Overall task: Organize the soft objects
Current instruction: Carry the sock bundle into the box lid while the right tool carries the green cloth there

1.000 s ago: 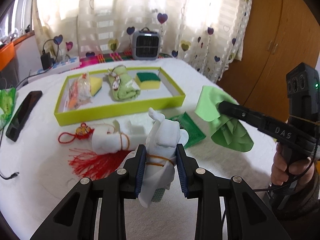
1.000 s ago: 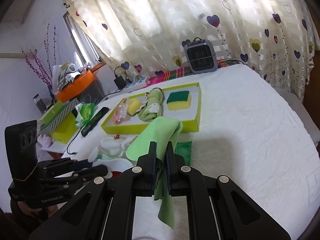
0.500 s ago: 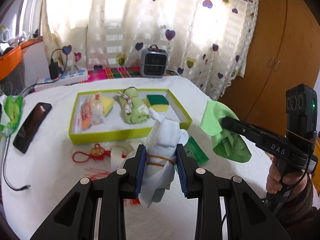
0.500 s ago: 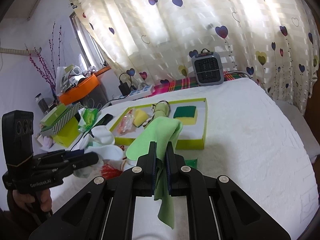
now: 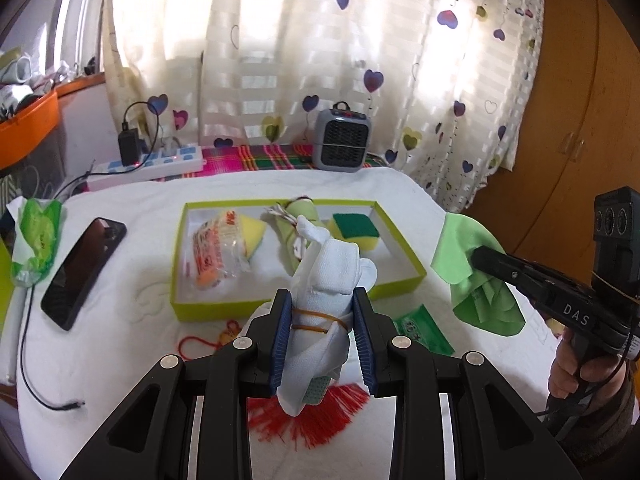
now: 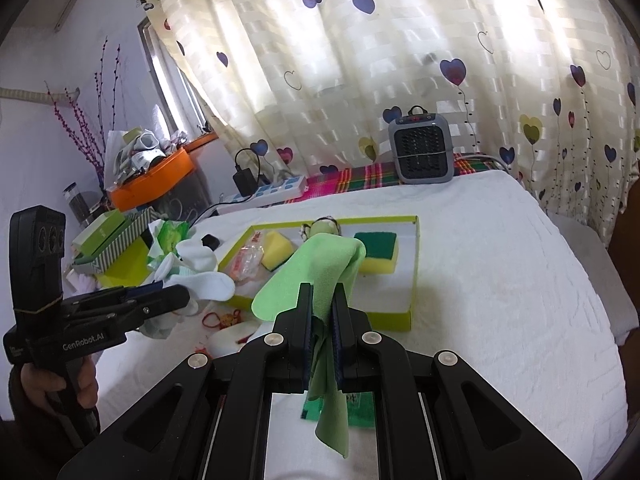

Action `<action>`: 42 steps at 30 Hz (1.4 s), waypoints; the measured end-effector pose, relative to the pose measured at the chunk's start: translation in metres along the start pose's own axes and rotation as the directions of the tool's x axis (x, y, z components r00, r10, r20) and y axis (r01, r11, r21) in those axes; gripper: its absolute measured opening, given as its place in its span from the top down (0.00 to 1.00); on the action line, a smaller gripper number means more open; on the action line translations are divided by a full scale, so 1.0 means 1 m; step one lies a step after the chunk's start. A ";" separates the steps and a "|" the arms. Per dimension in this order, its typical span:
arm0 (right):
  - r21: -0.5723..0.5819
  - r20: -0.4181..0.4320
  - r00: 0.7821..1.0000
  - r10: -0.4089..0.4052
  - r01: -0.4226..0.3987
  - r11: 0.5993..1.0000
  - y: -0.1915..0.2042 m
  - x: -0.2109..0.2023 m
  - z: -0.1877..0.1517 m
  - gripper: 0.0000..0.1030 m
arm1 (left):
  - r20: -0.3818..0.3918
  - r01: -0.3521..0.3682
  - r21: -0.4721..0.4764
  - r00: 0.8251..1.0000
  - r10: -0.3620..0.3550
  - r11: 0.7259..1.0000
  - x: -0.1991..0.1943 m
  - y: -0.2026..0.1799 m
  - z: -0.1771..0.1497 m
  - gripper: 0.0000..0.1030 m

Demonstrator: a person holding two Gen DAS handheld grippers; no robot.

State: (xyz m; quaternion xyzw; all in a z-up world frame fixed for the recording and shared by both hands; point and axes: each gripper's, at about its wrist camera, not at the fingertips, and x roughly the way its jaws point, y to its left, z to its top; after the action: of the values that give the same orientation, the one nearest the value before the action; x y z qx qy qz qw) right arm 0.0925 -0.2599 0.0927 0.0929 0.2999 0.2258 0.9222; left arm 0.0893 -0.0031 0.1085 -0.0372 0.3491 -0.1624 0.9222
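Observation:
My left gripper [image 5: 320,308] is shut on a white sock bundle [image 5: 332,276] tied with a rubber band, held in the air in front of the yellow-green tray [image 5: 224,308]. My right gripper [image 6: 322,304] is shut on a light green cloth [image 6: 320,264] that hangs down between the fingers; it also shows in the left wrist view [image 5: 476,280], to the right of the tray. The tray [image 6: 412,272] holds a wrapped sponge [image 5: 220,252], a rolled green towel [image 5: 292,232] and a green-yellow sponge [image 5: 358,232].
A red tassel charm [image 5: 312,412] and a green packet [image 5: 422,330] lie on the white cover in front of the tray. A black phone [image 5: 84,272] and a tissue pack [image 5: 36,240] lie left. A grey heater [image 5: 344,146] and power strip [image 5: 148,164] stand behind.
Both grippers have risen and pulled back with their loads. The tray now looks smaller and farther away, and the second white sock roll is hidden behind my left gripper.

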 end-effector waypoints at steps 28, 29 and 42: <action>0.043 -0.051 0.999 0.010 -0.008 0.999 -0.012 0.067 0.033 0.92 | -0.037 0.020 -0.090 0.999 -0.023 0.996 0.071 0.036 0.060 0.72; 0.046 -0.052 0.999 0.011 -0.009 0.999 -0.013 0.069 0.034 0.92 | -0.039 0.011 -0.088 0.999 -0.014 0.996 0.073 0.037 0.061 0.72; 0.081 -0.096 0.995 0.031 -0.023 0.996 -0.024 0.098 0.033 0.92 | -0.080 0.003 -0.141 0.997 -0.015 0.990 0.107 0.049 0.068 0.72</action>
State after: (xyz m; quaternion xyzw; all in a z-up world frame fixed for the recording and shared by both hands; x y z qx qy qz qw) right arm 0.1913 -0.2363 0.0612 0.1227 0.3519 0.2302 0.8989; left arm 0.2228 0.0053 0.0832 -0.0973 0.3964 -0.1428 0.9017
